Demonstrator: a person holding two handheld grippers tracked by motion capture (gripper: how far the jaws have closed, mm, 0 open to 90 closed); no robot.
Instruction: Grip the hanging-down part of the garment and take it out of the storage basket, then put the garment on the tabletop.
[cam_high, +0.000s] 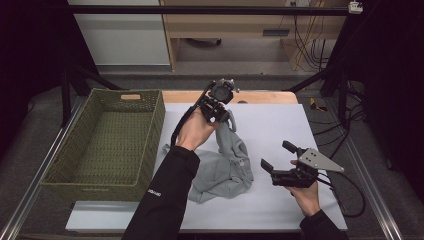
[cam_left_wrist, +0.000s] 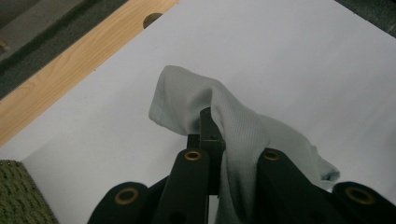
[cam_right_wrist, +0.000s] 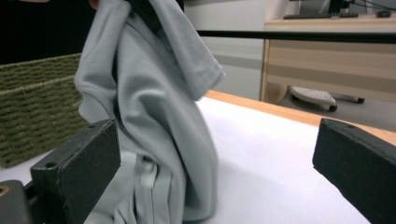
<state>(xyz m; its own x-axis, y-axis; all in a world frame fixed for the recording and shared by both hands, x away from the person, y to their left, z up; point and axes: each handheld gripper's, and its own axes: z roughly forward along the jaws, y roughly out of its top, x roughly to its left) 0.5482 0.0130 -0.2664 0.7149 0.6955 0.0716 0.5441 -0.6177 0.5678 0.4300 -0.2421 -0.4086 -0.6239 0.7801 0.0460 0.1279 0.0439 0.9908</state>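
A light grey garment (cam_high: 227, 167) lies crumpled on the white table top (cam_high: 280, 125), with one part pulled up off the pile. My left gripper (cam_high: 222, 117) is raised over the middle of the table and shut on that lifted part. In the left gripper view the jaws (cam_left_wrist: 210, 133) pinch a fold of the grey garment (cam_left_wrist: 238, 121) that drapes over them. My right gripper (cam_high: 277, 156) stands open just right of the garment, a little above the table. In the right gripper view its wide-apart pads (cam_right_wrist: 79, 172) frame the hanging garment (cam_right_wrist: 154, 116), which they do not touch.
A green woven basket (cam_high: 156, 127) stands empty at the left of the table, right beside the garment, and appears as the basket (cam_right_wrist: 37, 107) behind the cloth. A wooden strip (cam_high: 260, 96) runs along the table's far edge. Bare white surface lies to the right and far side.
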